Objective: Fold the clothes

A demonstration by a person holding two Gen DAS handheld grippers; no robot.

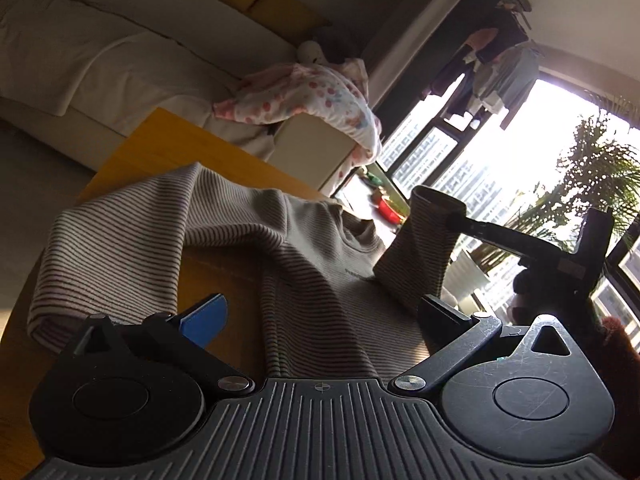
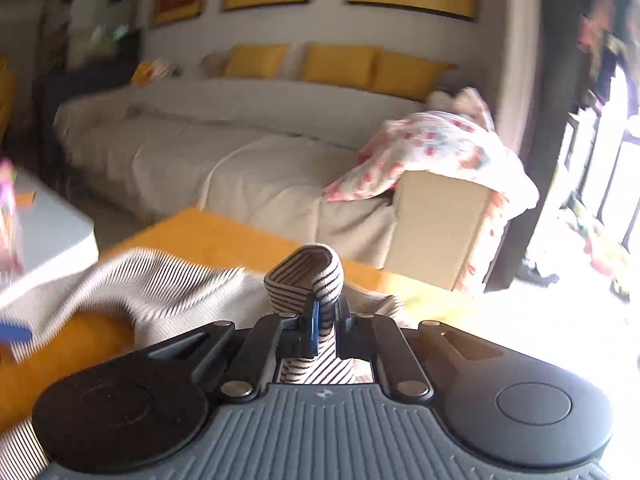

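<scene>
A striped long-sleeved shirt [image 1: 320, 276] lies spread on the yellow wooden table [image 1: 168, 148]. My left gripper [image 1: 320, 312] is open just above the shirt's body, its blue-padded finger [image 1: 204, 320] over the gap beside the left sleeve [image 1: 108, 256]. My right gripper [image 2: 324, 316] is shut on the cuff of the other sleeve [image 2: 316, 276] and holds it lifted above the table. That lifted sleeve [image 1: 420, 248] and the right gripper [image 1: 452, 220] also show in the left wrist view, at the right. The shirt [image 2: 160, 284] also shows in the right wrist view, blurred.
A beige sofa [image 2: 224, 160] with yellow cushions [image 2: 340, 64] stands behind the table. A spotted pink blanket [image 1: 312, 96] drapes over its armrest. A bright window [image 1: 500, 168] and a plant [image 1: 600, 168] are at the right. A white low table [image 2: 44, 224] is at the left.
</scene>
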